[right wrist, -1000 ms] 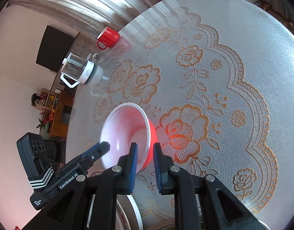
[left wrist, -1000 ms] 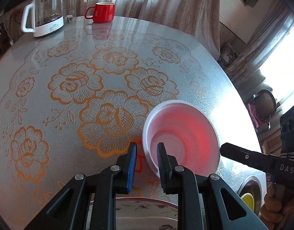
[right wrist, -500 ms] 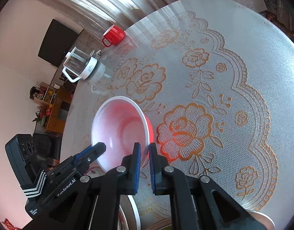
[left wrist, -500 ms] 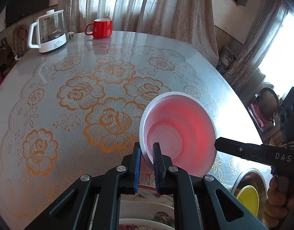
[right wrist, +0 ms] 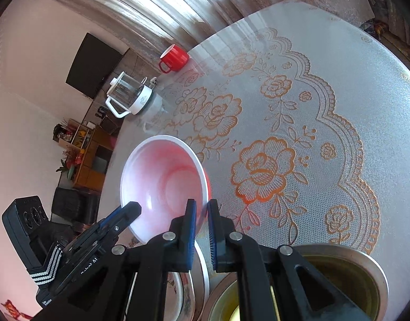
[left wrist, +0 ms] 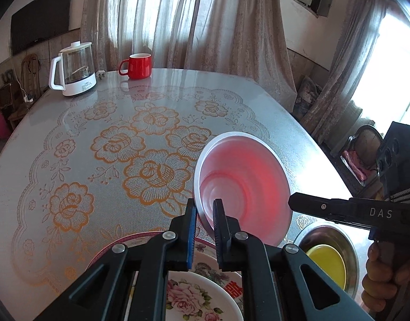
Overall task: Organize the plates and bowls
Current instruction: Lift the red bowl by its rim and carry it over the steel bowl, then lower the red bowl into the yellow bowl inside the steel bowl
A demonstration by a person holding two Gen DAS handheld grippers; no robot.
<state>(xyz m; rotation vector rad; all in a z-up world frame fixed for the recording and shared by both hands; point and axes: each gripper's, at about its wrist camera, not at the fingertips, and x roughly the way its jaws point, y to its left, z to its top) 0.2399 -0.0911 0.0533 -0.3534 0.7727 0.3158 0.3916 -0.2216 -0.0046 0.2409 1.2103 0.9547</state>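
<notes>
Nearest, floral plates [left wrist: 202,291] are lying stacked beside a steel bowl [left wrist: 349,251] holding a yellow dish [left wrist: 326,260]. Just above them, both grippers are pinching the red bowl [left wrist: 245,190]: the left gripper [left wrist: 205,214] is clamped tight on its near rim, the right gripper [right wrist: 202,214] on the opposite rim, holding it tilted above the lace-patterned table [left wrist: 98,133]. Farther back, a kettle [left wrist: 74,72] and red mug [left wrist: 138,65] are standing at the table's far edge before curtains [left wrist: 191,18].
</notes>
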